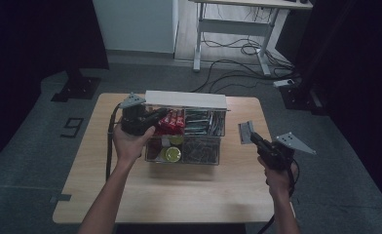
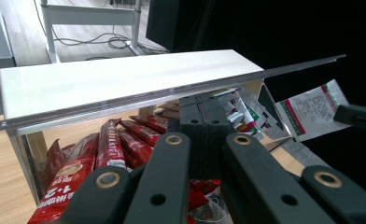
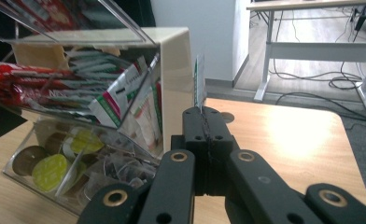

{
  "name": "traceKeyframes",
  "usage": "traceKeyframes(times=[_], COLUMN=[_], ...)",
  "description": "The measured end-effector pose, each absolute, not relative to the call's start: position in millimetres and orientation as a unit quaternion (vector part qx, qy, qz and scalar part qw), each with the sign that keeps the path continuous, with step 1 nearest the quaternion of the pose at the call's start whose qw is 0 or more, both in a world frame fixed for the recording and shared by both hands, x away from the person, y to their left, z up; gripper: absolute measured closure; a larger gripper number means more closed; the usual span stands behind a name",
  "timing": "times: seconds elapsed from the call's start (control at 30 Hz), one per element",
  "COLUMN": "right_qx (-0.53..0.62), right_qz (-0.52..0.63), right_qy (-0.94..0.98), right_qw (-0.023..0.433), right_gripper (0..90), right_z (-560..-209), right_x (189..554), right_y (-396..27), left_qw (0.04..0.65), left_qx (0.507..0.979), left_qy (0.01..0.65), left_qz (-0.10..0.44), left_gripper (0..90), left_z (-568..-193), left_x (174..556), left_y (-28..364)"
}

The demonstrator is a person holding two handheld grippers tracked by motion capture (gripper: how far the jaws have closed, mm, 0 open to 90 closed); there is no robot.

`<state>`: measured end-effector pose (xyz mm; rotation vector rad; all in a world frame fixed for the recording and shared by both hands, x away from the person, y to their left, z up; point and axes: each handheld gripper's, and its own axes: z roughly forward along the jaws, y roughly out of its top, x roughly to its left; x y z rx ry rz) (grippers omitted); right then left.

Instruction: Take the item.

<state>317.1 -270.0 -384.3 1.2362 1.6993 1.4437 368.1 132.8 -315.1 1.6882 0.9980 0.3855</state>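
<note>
The right tool (image 1: 251,136), right of centre in the high view, pinches a sachet (image 1: 246,131) edge-on; it could slip. The left tool (image 1: 156,117), pressed together, seemingly props the organizer's lid (image 1: 185,100), which could drop.

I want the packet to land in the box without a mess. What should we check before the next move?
1. Sachet pinched in the right gripper: ok.
2. Lid of the clear box raised: ok.
3. Left gripper, shut, propping the lid from under it: cannot tell.
4. Sachet over the box: not ok, it is off to the side, above the table.
5. Room in the sachet compartment: cannot tell.
</note>
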Motion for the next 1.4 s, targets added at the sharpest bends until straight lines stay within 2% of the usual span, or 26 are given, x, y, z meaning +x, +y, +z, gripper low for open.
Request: traceKeyframes(times=[1.4], right_qx=[0.505], right_qz=[0.506], right_qy=[0.655], right_qw=[0.244], right_gripper=[89.7], right_z=[-460.1], right_x=[325.0], right_y=[-273.3], left_qw=[0.540], left_qx=[0.711], left_qy=[0.421], left_qz=[0.163], left_gripper=[90.0], left_z=[-316.5], left_x=[367.6], left_y=[129.7])
